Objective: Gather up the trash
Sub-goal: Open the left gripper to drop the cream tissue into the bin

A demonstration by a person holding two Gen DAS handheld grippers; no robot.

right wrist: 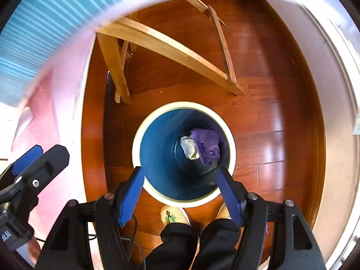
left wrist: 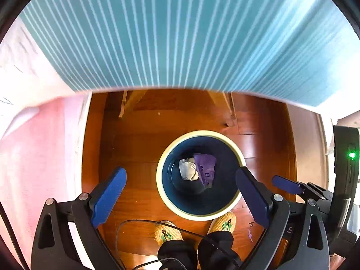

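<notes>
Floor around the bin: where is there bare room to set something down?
Bare wood floor lies right of the bin, up to the pale wall base, and between the bin and the wooden frame legs. It is crowded below the bin, by the slippers and the cable. The bin holds white paper and a purple wrapper.

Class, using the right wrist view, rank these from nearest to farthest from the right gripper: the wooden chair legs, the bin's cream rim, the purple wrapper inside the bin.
1. Bin's cream rim, just beyond the right gripper.
2. Purple wrapper, deep at the bin's bottom, right side.
3. Wooden chair legs, on the floor behind the bin.
</notes>
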